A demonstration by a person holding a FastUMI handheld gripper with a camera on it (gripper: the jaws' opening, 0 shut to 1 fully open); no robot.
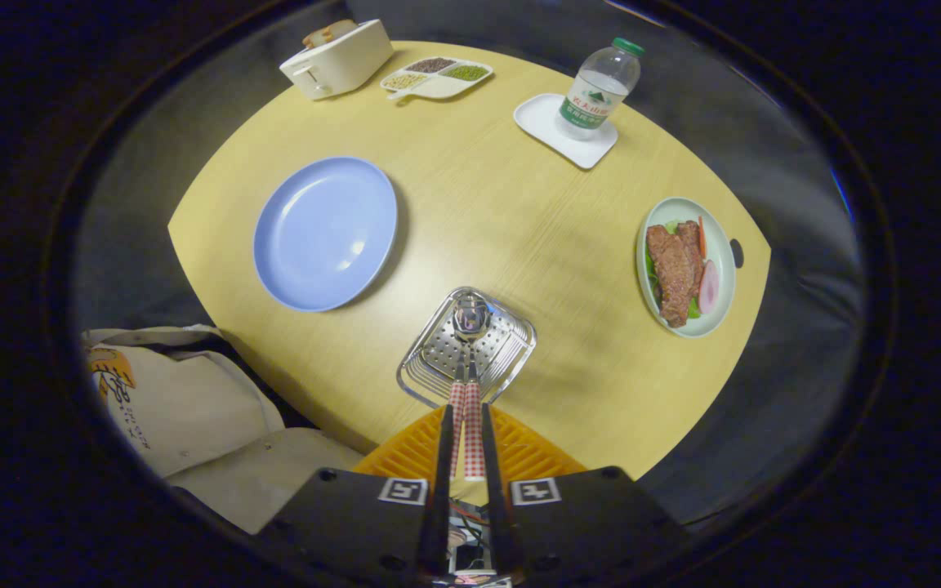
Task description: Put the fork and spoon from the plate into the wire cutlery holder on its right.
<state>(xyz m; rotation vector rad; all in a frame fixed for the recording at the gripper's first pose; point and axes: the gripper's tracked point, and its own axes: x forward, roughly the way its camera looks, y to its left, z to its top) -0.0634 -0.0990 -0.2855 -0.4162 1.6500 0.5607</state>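
Pale wood-grain desk [503, 220], evenly lit, with dark grey floor beyond its edges. Cream cloth bags [185, 408] lie beside its near-left edge.

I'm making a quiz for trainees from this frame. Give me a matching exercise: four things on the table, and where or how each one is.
Things:
1. Blue plate
2. Bottle
3. Spoon
4. Green plate

States:
A. Stands on a white tray
B. Held between the fingers, over the holder
C. Bare
D. Holds meat

Pairs: 1-C, 2-A, 3-B, 4-D

The gripper is shut on the spoon's checked handle, above the wire holder.
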